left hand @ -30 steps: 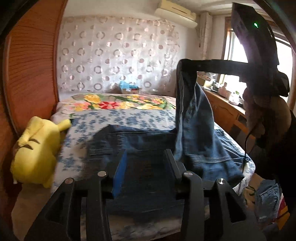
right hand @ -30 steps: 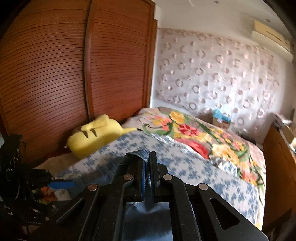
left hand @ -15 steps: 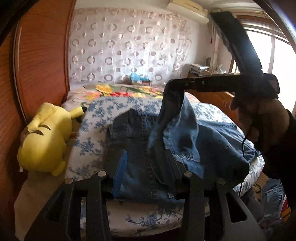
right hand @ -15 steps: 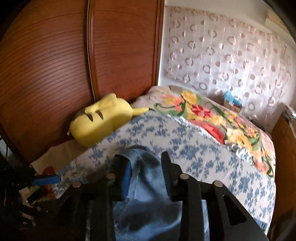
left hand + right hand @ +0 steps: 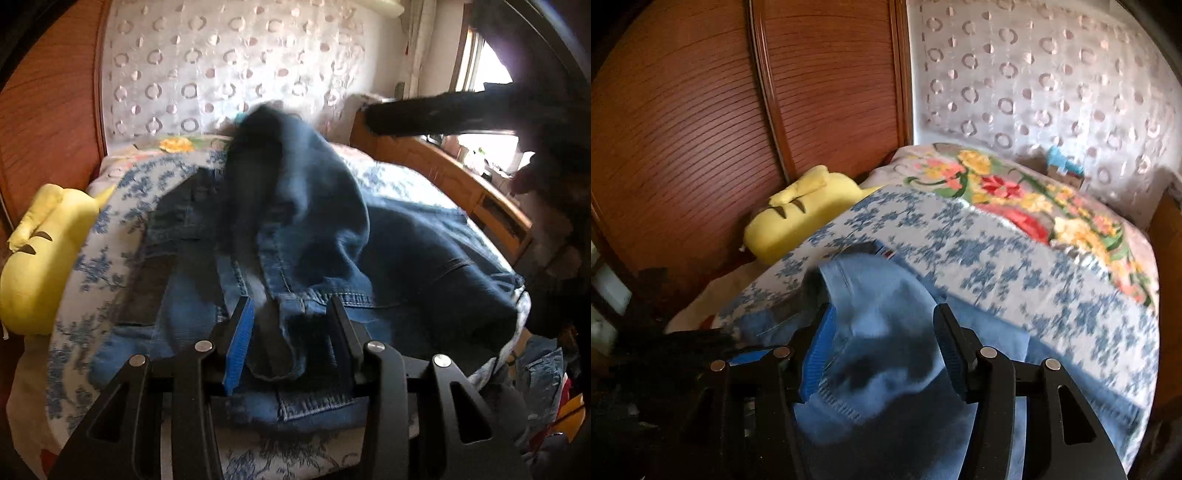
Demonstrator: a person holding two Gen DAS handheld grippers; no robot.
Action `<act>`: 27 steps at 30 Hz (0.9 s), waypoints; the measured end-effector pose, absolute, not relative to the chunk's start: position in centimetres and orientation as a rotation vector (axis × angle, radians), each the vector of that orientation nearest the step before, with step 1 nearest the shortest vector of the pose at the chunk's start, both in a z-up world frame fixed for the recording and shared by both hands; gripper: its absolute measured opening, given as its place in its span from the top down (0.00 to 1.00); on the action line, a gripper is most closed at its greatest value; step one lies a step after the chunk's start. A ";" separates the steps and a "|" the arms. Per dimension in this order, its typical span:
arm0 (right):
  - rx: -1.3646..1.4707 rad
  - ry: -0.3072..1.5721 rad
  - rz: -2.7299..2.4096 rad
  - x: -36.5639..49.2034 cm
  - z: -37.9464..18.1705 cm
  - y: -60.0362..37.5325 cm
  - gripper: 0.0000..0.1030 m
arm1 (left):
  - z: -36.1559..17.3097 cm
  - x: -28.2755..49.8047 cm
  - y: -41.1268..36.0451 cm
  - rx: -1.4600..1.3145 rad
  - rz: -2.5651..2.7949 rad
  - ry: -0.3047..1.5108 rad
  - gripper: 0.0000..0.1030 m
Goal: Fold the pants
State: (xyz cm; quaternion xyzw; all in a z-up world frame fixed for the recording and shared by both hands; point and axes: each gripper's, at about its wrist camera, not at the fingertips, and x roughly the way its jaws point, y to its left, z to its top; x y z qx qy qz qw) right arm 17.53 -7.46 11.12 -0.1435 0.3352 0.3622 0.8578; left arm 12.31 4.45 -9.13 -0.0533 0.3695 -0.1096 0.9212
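Jeans (image 5: pixel 332 236) lie bunched, blurred, on the bed (image 5: pixel 85 266); both grippers' fingers (image 5: pixel 240 332) spread, released.

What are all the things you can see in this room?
jeans: one, blue denim, heaped on the bed.
plush toy: one, yellow, at the bed's edge by the wardrobe.
bedspread: one, white with blue flowers.
floral blanket: one, multicoloured, at the bed's far end.
wardrobe: one, reddish-brown wood, beside the bed.
curtain: one, pale with circles.
left gripper: black, open over the jeans.
right gripper: black, open.
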 end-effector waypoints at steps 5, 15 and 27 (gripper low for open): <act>-0.279 0.703 0.721 15.5 9.5 -10.5 0.45 | -10.1 12.6 3.5 -0.082 -0.243 0.782 0.59; -0.215 0.746 0.625 13.1 5.3 -16.2 0.45 | -6.3 10.2 4.8 -0.088 -0.210 0.658 0.94; -0.201 0.762 0.697 11.6 3.2 -15.3 0.45 | -4.8 8.0 10.5 -0.088 -0.085 0.671 0.92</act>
